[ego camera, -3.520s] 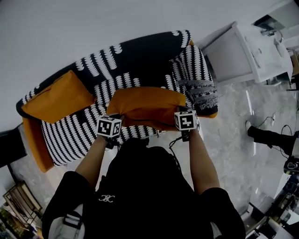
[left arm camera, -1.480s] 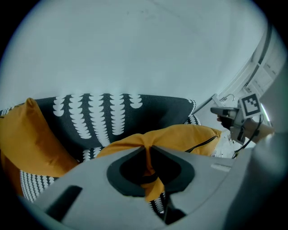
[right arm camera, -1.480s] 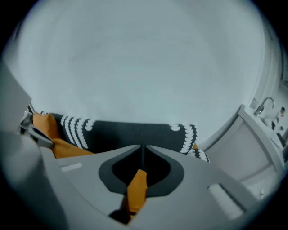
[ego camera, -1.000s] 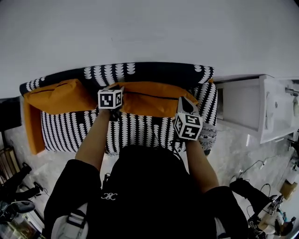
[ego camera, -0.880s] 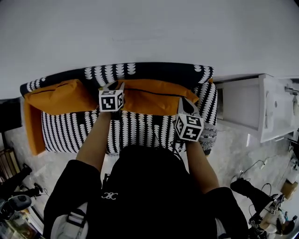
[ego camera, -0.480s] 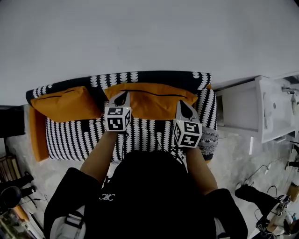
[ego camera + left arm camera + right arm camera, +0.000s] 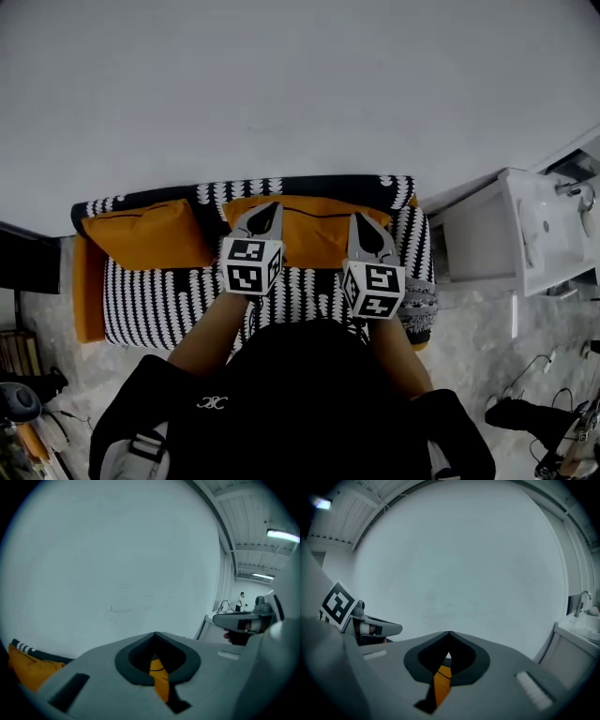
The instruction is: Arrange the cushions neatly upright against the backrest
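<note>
Up came both claws off the right cushion (image 7: pixel 314 230) since a second earlier: left gripper (image 7: pixel 265 208) and right gripper (image 7: pixel 360 220) were shut tight, empty; that cushion and the left cushion (image 7: pixel 150 234) stood upright against the striped backrest (image 7: pixel 309 186)

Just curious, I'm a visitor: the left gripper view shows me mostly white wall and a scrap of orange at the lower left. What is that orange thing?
Observer: The head view shows an orange cushion propped against the backrest of a black-and-white sofa.
Visitor: Only one?
Observer: No, a second cushion stands beside it, to its right.
Visitor: Is the other gripper holding anything?
Observer: No; the right gripper has its fingers shut on nothing.
</note>
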`<state>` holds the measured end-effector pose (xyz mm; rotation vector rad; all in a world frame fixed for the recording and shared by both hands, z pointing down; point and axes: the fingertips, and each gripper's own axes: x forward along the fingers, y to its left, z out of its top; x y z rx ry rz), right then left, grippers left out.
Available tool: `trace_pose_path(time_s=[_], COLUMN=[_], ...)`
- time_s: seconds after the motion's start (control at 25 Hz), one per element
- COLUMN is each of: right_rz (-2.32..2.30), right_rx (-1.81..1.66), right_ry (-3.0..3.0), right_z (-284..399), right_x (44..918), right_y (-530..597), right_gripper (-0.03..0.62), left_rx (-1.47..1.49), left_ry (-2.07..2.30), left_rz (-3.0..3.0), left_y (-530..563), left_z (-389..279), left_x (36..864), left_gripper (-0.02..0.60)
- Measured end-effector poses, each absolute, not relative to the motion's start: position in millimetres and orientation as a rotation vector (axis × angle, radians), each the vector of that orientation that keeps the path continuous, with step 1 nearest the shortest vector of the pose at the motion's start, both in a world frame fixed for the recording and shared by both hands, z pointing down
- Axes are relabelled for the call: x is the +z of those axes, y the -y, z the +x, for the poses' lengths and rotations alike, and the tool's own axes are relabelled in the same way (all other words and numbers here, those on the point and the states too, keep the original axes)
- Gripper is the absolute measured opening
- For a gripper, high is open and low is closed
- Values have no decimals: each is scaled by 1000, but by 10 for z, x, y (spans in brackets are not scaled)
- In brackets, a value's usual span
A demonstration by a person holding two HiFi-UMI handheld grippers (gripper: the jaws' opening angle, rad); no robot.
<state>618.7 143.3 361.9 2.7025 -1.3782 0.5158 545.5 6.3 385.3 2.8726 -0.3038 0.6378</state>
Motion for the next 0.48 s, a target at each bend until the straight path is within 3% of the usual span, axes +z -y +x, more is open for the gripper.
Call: trace_pose_path(time_s=[0.48], right_rz=[2862], right_rx=[299], right_ry=[1439], right_z=[6043], right_x=[2564], right_y=[-1610], right_gripper=[5], left_rx=[483], left_ry=[269], left_rz=[2995], left_y=[-539], left_z=[5331], left_x=[2831], left_gripper=[9])
